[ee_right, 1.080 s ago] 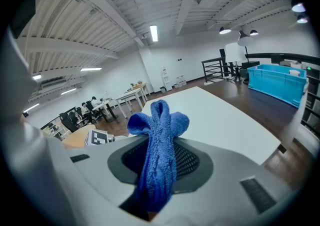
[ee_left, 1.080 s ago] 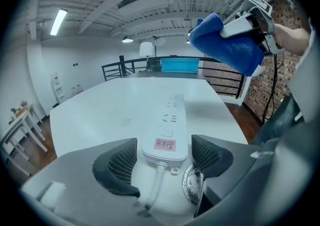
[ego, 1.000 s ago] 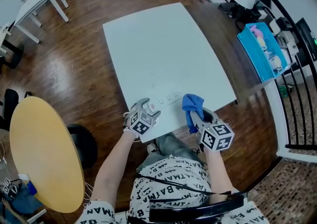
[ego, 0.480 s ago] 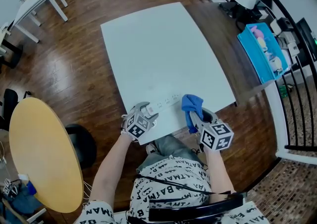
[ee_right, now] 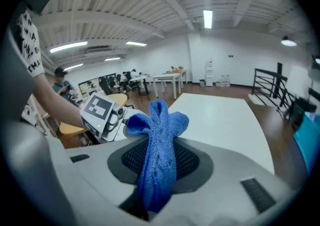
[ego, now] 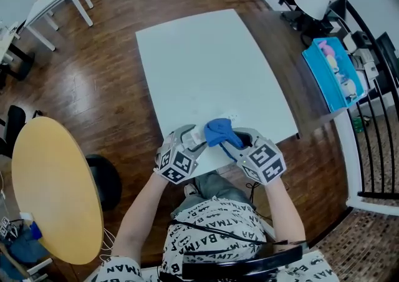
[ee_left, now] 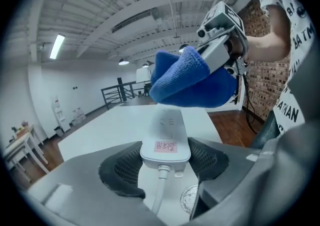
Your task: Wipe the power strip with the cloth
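Left tongs [ee_left: 165,156] first: they've just been closing, and now they're clenched on the cable end of the long white power strip [ee_left: 168,129]. A ribbed black pad [ee_left: 122,162] presses on each side of it! A pink label [ee_left: 166,146] sits on the strip's top face right at the grip. The white cable [ee_left: 160,192] drops out of that end toward the camera.

Over to the right tongs [ee_right: 161,162]: clamped tight on a blue terry cloth [ee_right: 159,120]. The cloth is squeezed into a narrow fold between the mesh pads, with a bunched head sticking out past the tips.

From the left gripper view, that bunch sits right over the far half of the strip. Whether it presses on the plastic I can't quite tell.

Head view now: both tongs meet nose to nose over the near edge of the white rectangular tabletop [ego: 206,56], cloth between them. One end of the strip peeks out beyond the blue.

Around it lies dark wood floor [ego: 112,81]. A round yellow table [ego: 50,187] stands to the left, a light-blue box [ego: 333,72] off to the right.
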The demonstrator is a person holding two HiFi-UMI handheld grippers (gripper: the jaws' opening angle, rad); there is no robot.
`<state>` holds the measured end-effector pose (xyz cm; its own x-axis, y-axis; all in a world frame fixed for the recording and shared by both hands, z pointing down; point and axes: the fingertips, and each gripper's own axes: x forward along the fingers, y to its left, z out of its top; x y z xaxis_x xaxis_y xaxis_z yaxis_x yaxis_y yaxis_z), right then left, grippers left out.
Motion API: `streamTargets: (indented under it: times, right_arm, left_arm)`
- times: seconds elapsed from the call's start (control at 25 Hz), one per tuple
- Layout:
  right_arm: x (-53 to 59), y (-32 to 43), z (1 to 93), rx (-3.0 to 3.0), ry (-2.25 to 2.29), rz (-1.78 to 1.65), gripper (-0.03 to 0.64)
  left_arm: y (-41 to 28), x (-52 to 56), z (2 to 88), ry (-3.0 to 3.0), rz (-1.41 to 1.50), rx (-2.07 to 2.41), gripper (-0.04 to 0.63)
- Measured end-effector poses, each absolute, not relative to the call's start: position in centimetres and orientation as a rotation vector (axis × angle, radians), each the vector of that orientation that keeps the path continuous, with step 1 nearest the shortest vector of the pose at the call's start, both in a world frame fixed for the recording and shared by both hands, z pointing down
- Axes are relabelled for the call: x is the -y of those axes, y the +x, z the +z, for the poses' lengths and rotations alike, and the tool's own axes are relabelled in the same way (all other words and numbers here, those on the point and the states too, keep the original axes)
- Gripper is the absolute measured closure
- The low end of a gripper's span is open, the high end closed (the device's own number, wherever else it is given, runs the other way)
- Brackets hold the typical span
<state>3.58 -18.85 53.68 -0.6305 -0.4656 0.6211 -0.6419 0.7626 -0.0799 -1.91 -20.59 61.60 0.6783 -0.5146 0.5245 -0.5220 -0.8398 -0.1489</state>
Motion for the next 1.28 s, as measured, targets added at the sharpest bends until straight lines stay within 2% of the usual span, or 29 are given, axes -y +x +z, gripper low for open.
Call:
streamTargets:
  times: [0.44, 0.64, 0.88, 1.28]
  right_arm:
    - [16.7, -3.9, 53.2, 2.109, 0.392, -0.108, 0.497]
    - [15.8, -4.4, 53.2, 2.07, 0.307, -0.192, 0.497]
    - [17.0, -0.2, 52.1, 1.98, 0.378, -0.255, 0.495]
    - [21.7, 12.2, 49.6, 1.795, 0.694, -0.213, 0.495]
  left_arm:
    - [-1.6, 19.7, 57.3, 2.962, 0.982, 0.924, 0.311]
    - [-1.8, 18.7, 56.6, 3.007, 0.938, 0.912, 0.311]
    - [-1.8, 17.5, 55.0, 3.051, 0.886, 0.903, 0.311]
    - [-3.8, 16.1, 53.7, 3.022, 0.793, 0.898, 0.313]
